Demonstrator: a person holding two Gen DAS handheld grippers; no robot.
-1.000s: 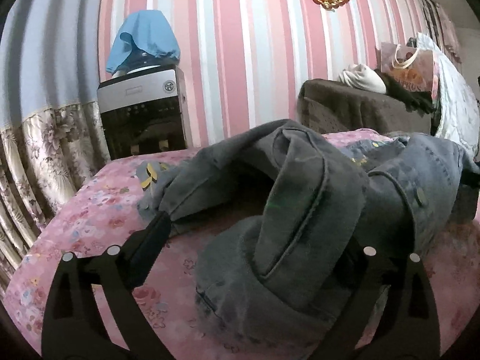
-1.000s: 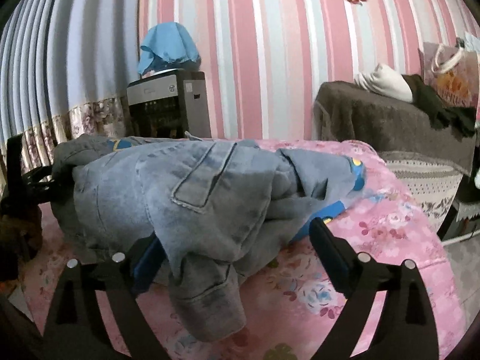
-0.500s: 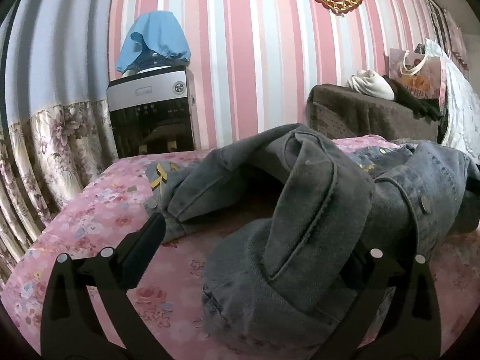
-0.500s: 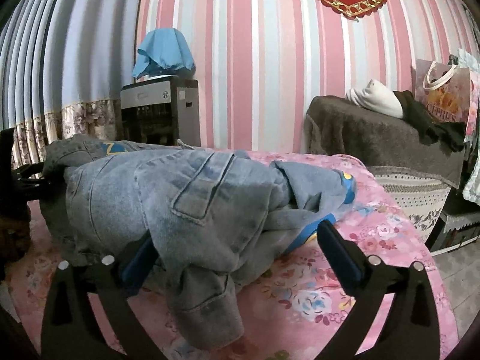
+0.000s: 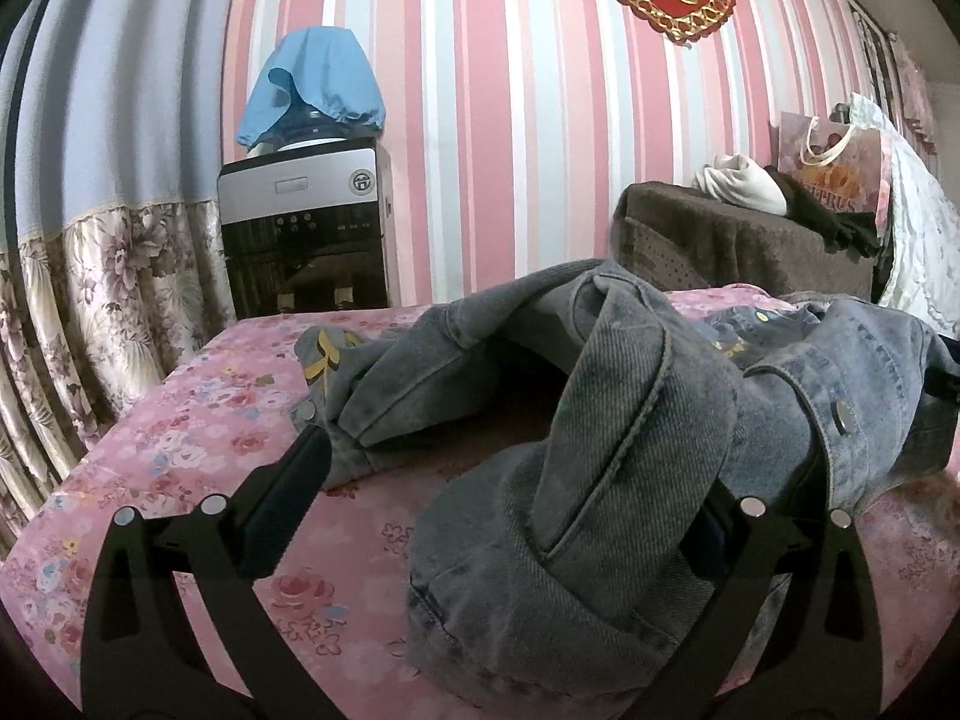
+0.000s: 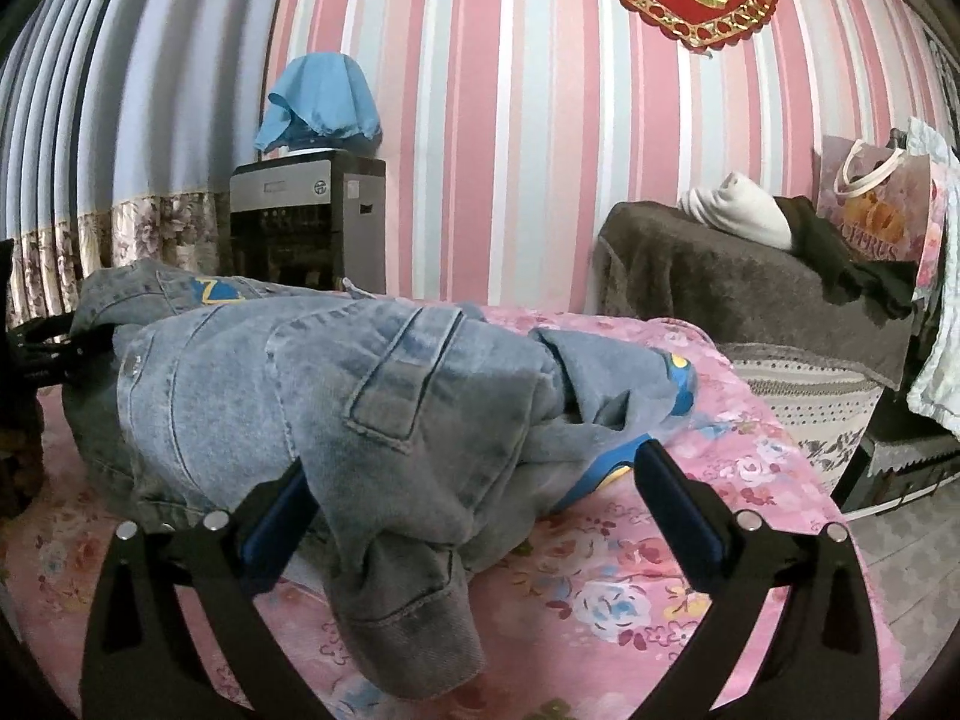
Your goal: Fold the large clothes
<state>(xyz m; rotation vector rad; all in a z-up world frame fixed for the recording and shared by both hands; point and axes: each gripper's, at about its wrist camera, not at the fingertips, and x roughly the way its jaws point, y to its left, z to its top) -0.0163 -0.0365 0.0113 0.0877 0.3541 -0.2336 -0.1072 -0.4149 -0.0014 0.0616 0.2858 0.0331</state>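
A denim jacket (image 5: 630, 432) is seen lying crumpled in a heap on the bed (image 5: 180, 420), which is covered with a pink flowered sheet. In the right wrist view the same jacket (image 6: 312, 384) is shown bunched, with a pocket flap uppermost and a sleeve cuff drooping toward the camera.

The left gripper (image 5: 510, 516) is held low at the near edge of the heap, its jaws spread wide. A thick fold of collar or hem is seen between them, but it is not pinched. The right gripper (image 6: 474, 480) is likewise held with jaws spread, and the drooping cuff hangs between them without being clamped. The far side of the left gripper's right finger is hidden behind cloth, so contact there cannot be judged.

Folding is judged not to have begun in earnest: the garment must first be opened out flat. For this to be done well, a single layer at an outer edge should be chosen by each gripper, rather than a bundle of several layers, since a thick bundle is likely to slip or to drag the whole heap. The jaws should be closed fully on a seam or hem, where denim is stiff and grips well. The two grips should be taken well apart, so that the jacket can be lifted and spread by being drawn outward. The bedsheet should be kept out of the pinch, as it lies directly beneath the cloth.
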